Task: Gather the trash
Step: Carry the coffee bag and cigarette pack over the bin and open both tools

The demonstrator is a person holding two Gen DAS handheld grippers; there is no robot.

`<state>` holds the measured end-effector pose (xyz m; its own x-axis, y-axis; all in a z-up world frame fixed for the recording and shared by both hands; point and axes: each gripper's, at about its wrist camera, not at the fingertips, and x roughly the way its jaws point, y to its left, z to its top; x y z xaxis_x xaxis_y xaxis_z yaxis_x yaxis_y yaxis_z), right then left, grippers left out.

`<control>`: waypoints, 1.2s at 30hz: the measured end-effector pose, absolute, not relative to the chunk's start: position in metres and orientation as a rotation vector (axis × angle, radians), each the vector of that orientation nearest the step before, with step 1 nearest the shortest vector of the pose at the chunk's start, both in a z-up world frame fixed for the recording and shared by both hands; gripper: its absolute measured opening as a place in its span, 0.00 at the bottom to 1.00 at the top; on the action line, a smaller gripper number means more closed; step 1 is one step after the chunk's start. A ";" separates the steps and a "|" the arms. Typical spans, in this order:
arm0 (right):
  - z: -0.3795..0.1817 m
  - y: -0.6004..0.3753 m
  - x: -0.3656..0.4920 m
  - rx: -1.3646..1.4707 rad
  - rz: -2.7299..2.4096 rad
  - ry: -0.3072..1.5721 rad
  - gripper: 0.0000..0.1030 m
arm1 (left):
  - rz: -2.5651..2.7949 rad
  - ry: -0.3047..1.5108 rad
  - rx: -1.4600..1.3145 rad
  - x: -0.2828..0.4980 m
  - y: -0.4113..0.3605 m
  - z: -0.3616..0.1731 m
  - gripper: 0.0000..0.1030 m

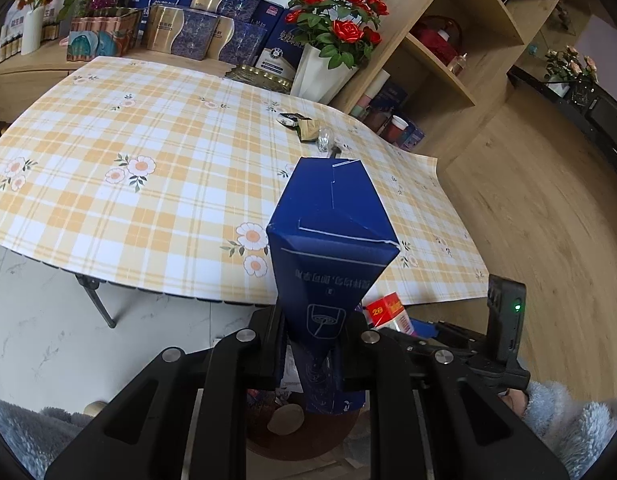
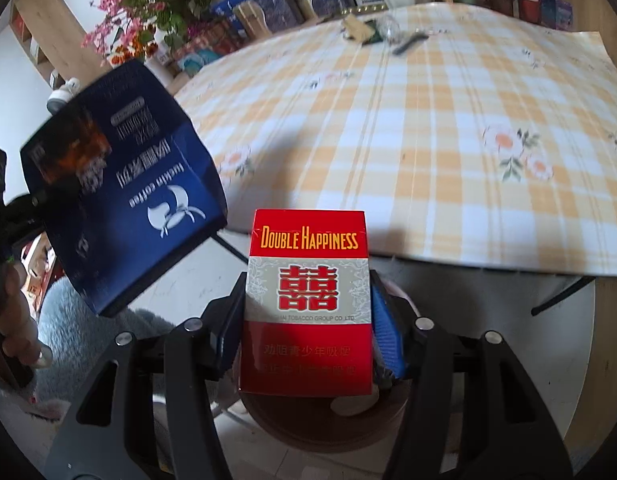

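My left gripper (image 1: 314, 340) is shut on a dark blue coffee box (image 1: 332, 248) and holds it off the near edge of the table, above a round brown bin (image 1: 304, 424). The box also shows at the left of the right wrist view (image 2: 124, 200). My right gripper (image 2: 308, 328) is shut on a red and white Double Happiness cigarette pack (image 2: 306, 300), held over the same bin (image 2: 324, 420). The pack's corner shows in the left wrist view (image 1: 388, 310). More trash (image 1: 308, 128) lies at the table's far side: crumpled wrappers and clear plastic.
A table with a yellow plaid flowered cloth (image 1: 148, 168) fills the middle. Gift boxes (image 1: 196, 28), a white vase of red roses (image 1: 328, 52) and a wooden shelf unit (image 1: 448, 40) stand behind it. Folding table legs (image 1: 96, 300) show below the edge.
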<state>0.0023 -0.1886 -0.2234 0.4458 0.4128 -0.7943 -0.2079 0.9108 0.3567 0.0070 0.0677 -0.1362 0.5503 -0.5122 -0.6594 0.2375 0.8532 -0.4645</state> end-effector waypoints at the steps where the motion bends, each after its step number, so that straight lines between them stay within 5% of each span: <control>1: -0.226 -0.188 0.001 0.219 0.388 1.050 0.56 | -0.454 0.885 -0.341 0.006 0.068 -0.137 0.17; 14: -0.242 -0.173 -0.007 0.204 0.396 1.129 0.57 | -0.473 0.898 -0.275 -0.012 0.066 -0.139 0.17; 25: -0.216 -0.186 -0.008 0.194 0.344 1.014 0.86 | -0.492 0.961 -0.216 -0.024 0.054 -0.164 0.17; 36: -0.189 -0.239 -0.008 0.273 0.203 0.913 0.91 | -0.645 0.981 -0.023 -0.031 0.015 -0.176 0.17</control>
<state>-0.0078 -0.2389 -0.1893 0.5960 0.2878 -0.7496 -0.0573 0.9464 0.3178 -0.0308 0.0147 -0.1757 0.3865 -0.5166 -0.7640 0.4969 0.8145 -0.2993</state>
